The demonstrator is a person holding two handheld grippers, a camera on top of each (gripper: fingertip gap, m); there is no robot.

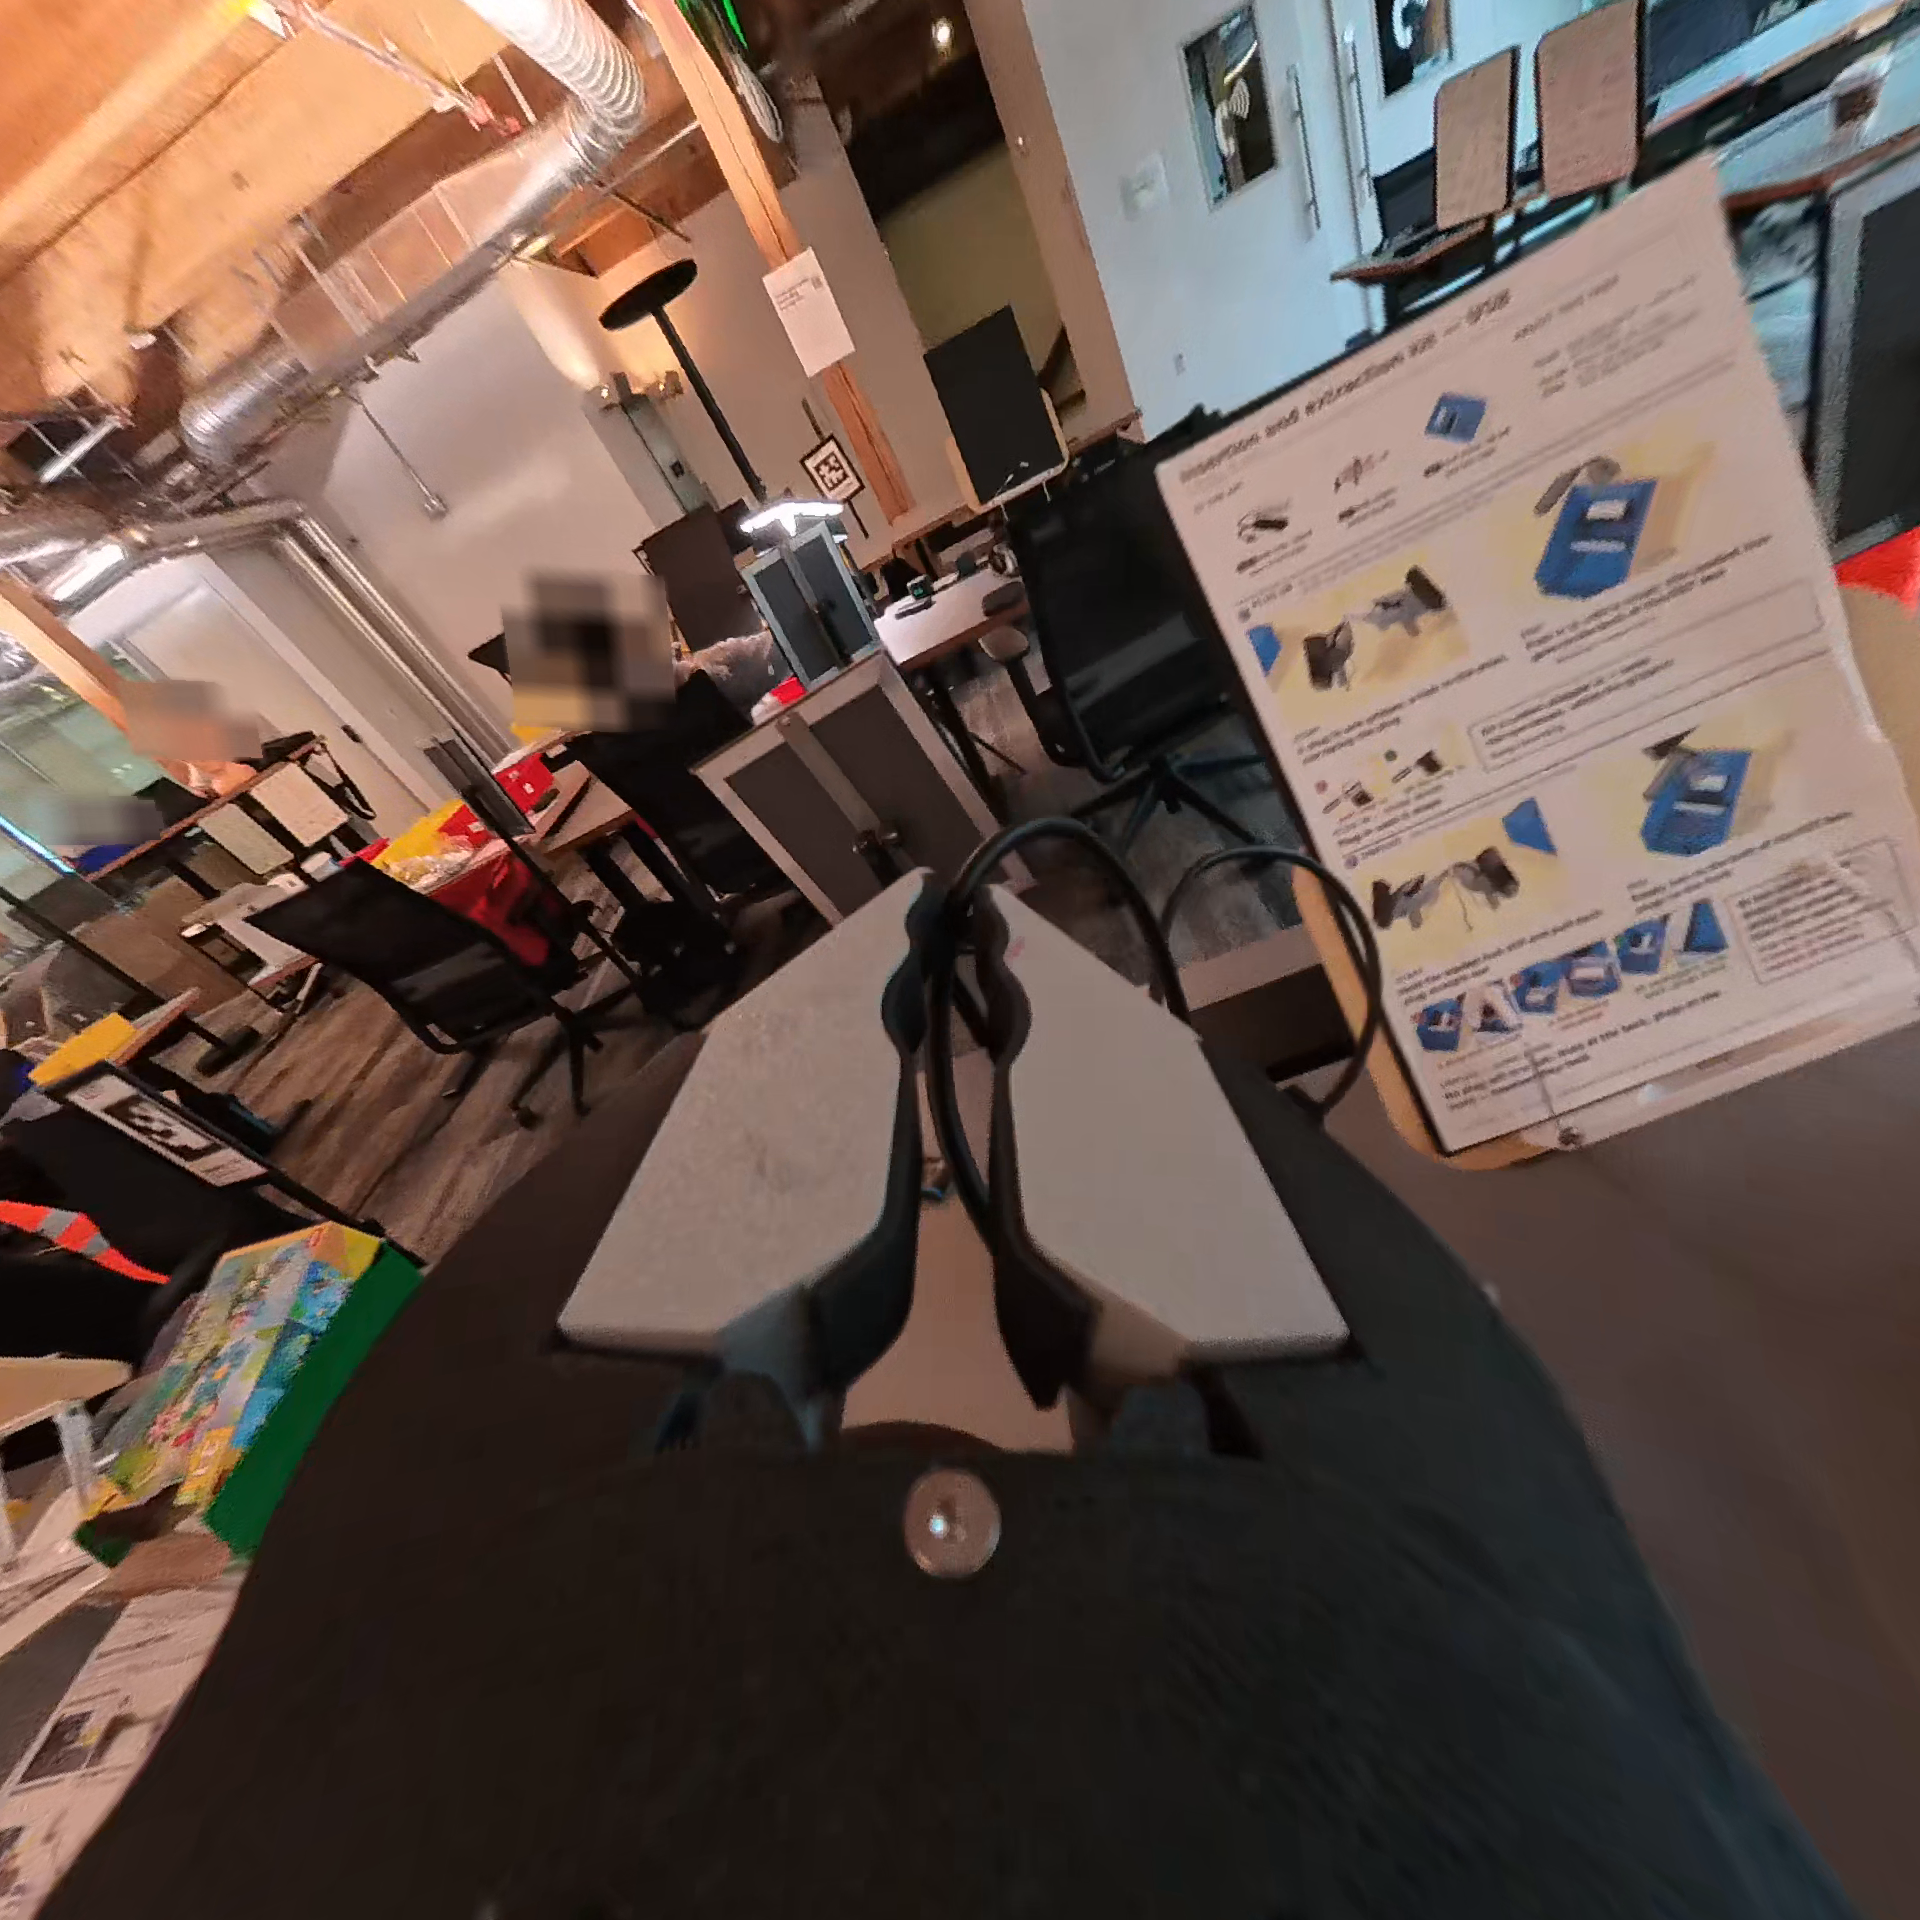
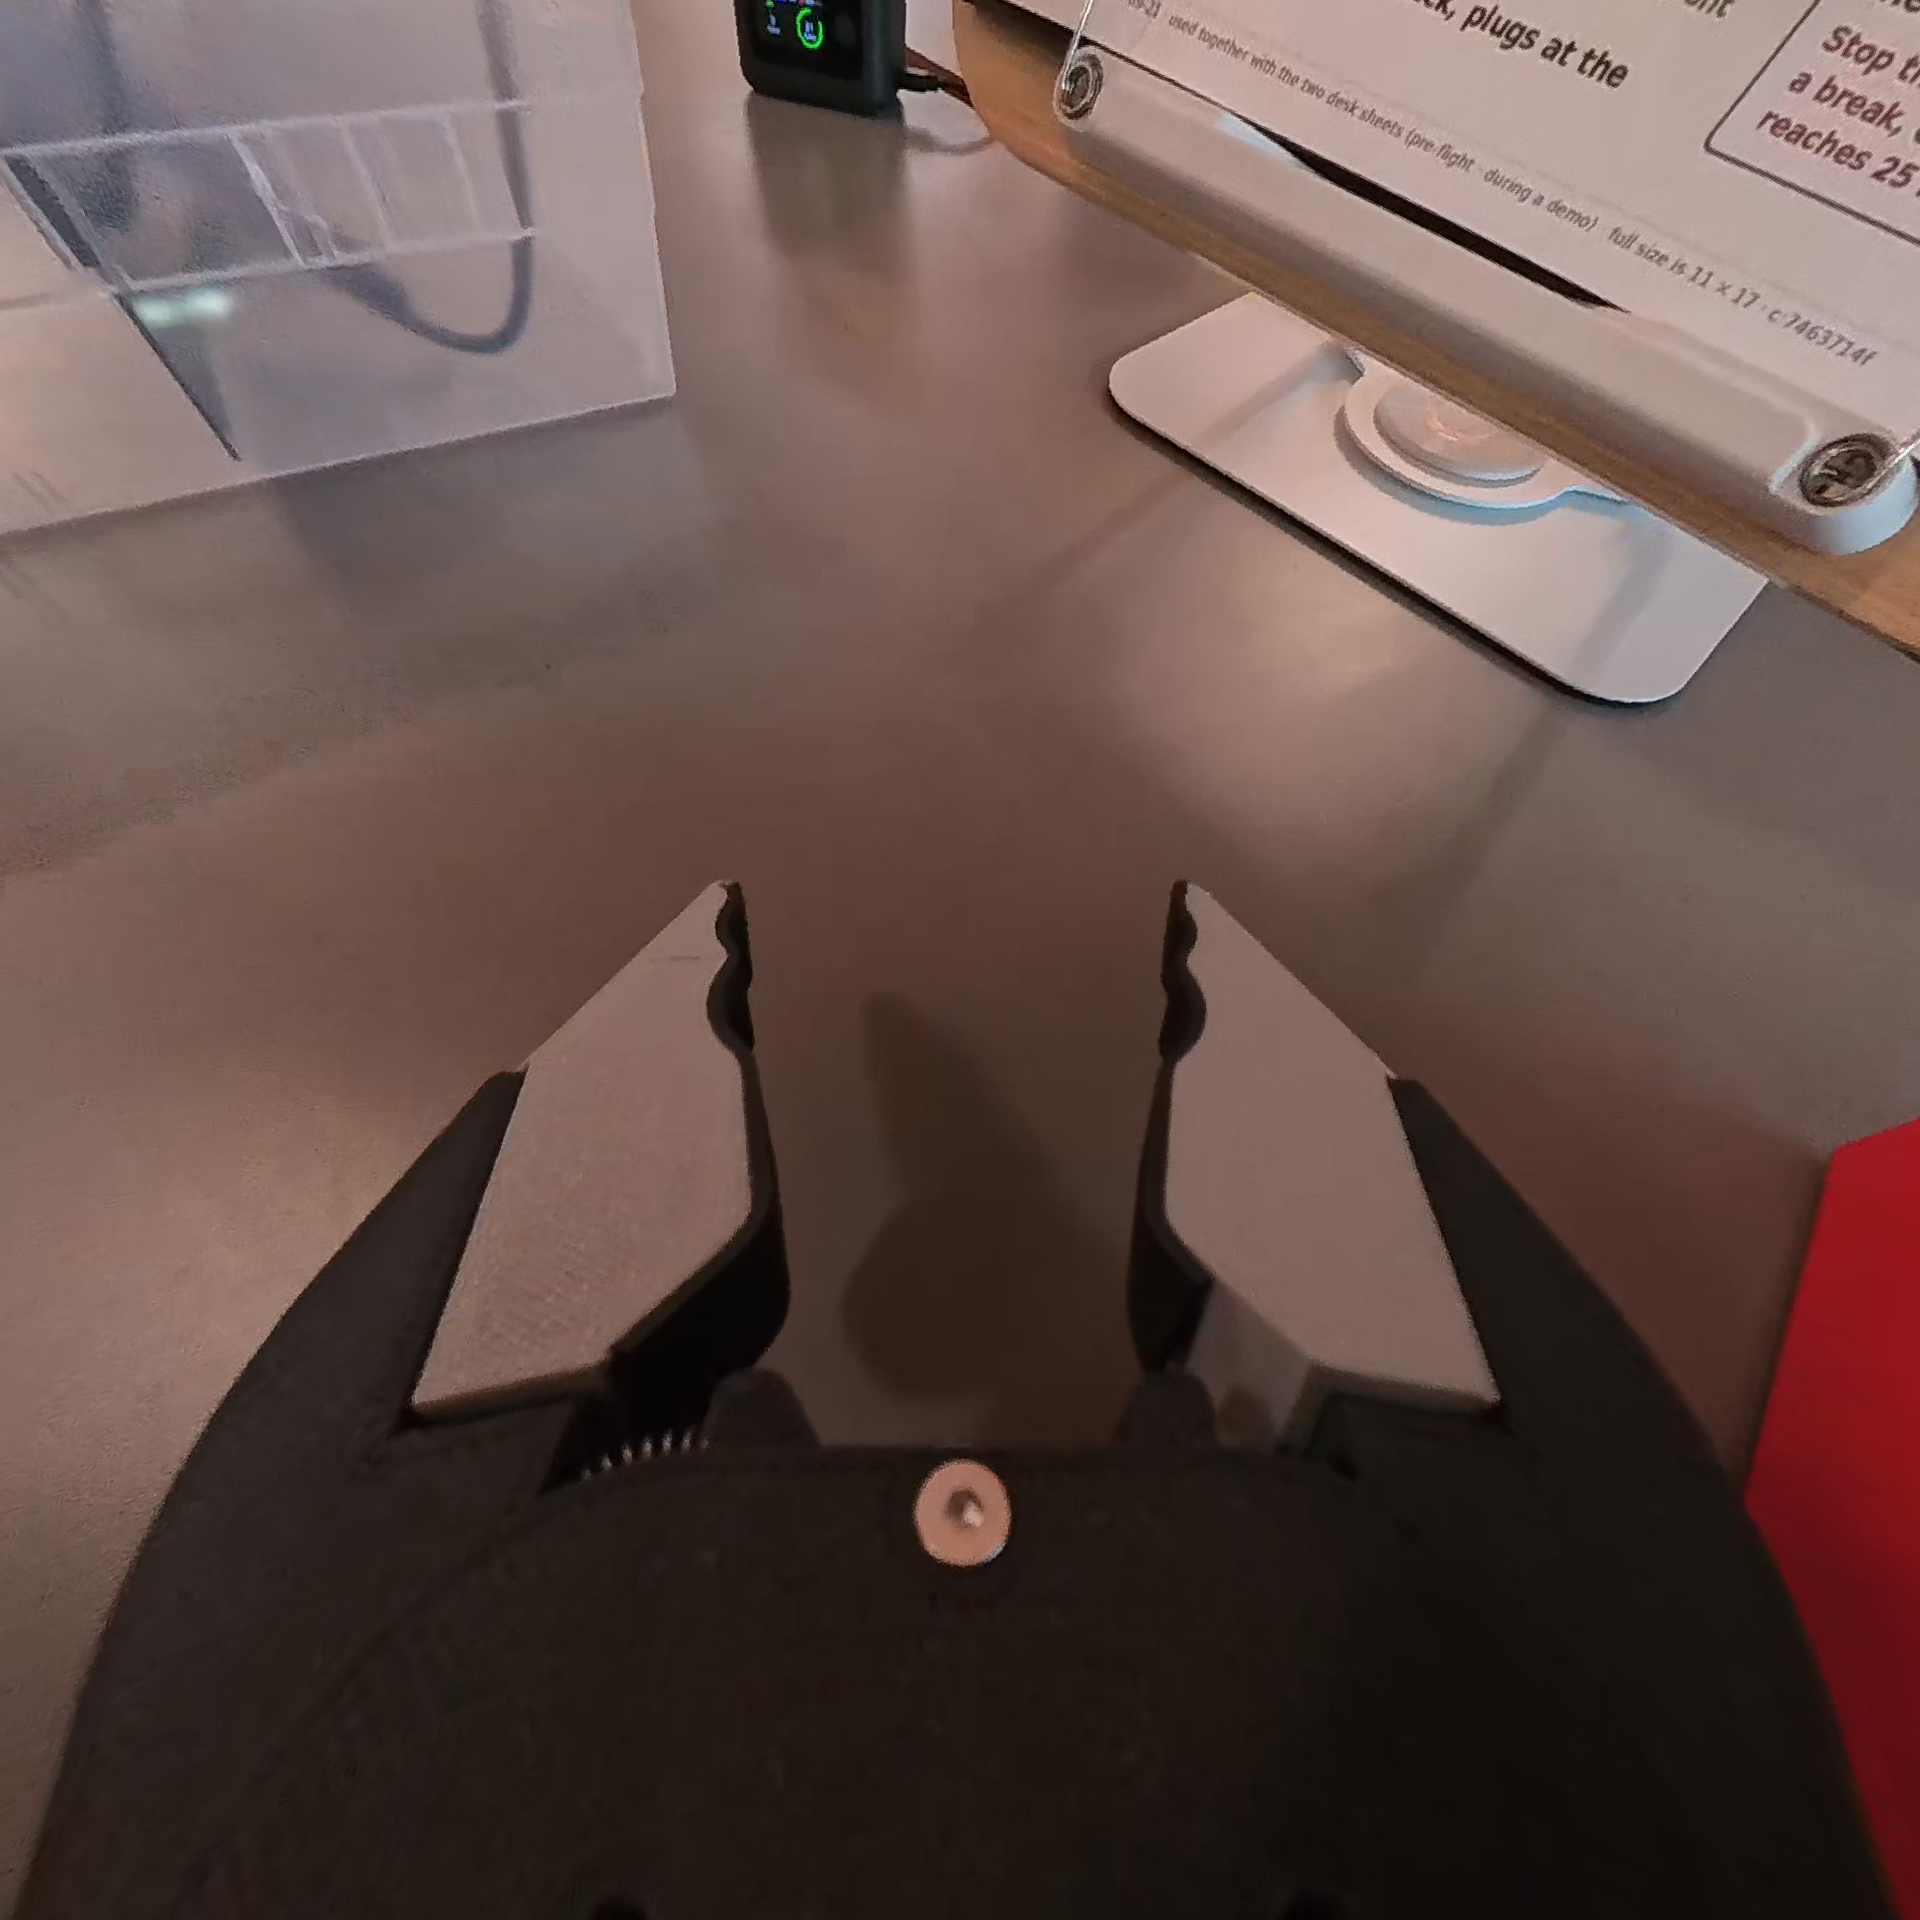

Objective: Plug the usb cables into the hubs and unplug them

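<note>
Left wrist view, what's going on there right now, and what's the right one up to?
The left gripper is lifted off the desk with its fingers shut on a black cable, which loops out past the tips towards the instruction sheet. No plug or hub shows in either view. The right gripper is open and empty, low over the grey desk, between a clear plastic box and the sheet's white stand.
</note>
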